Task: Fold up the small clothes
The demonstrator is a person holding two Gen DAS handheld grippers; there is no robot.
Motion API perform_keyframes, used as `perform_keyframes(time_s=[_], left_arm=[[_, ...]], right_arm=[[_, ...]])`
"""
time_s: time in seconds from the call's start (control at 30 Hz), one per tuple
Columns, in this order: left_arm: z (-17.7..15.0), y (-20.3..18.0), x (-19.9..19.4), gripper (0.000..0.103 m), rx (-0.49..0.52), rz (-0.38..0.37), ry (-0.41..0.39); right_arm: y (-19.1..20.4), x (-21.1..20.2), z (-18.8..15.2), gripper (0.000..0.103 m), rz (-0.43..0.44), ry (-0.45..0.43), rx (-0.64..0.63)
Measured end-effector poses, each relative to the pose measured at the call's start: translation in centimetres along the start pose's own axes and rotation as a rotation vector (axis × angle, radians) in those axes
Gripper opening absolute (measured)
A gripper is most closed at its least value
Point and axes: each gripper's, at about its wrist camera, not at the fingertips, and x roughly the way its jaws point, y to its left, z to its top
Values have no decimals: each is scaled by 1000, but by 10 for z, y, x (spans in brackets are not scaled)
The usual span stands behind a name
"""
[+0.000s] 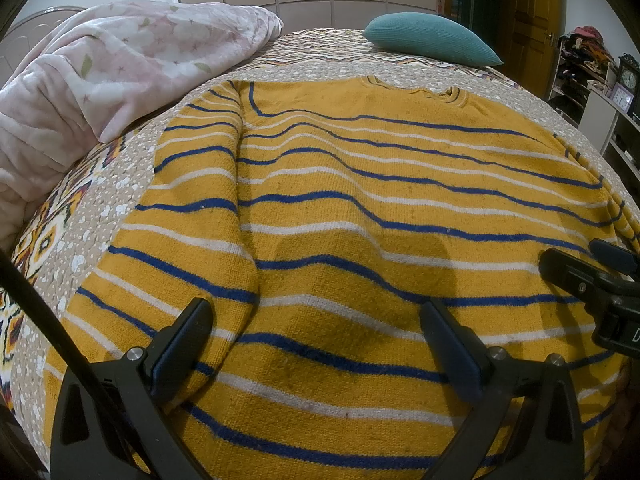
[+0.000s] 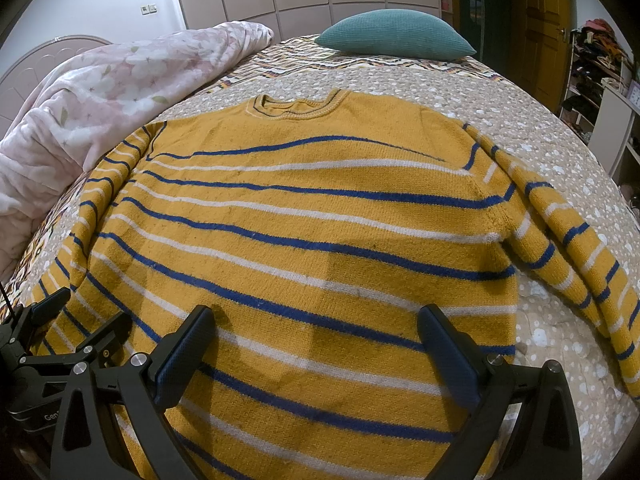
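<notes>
We hold our left gripper [image 1: 316, 322] and right gripper [image 2: 316, 330] side by side, jaws spread wide, gripping nothing.

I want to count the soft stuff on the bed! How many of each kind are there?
Yellow knitted sweater with blue and white stripes: 1
Teal ribbed cushion: 1
Pink flowery fleece blanket: 1
Total: 3 soft things on the patterned bedspread.

A mustard-yellow knit sweater [image 2: 304, 216] with blue and white stripes lies flat, unfolded, collar away, sleeves beside its body
</notes>
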Motion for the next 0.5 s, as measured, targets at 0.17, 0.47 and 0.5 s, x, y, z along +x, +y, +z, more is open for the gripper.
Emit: perform_keyframes(time_s=[0.17,0.47,0.5], left_arm=[[0,0,0,103,0,0,0],[3,0,-1,103,-1,13,12],[3,0,0,103,-4,14,15]], right_arm=[[1,0,2,103,2,-2,1],[-4,-4,1,103,52,-19,34],[-3,-2,2,103,37,-10,22]])
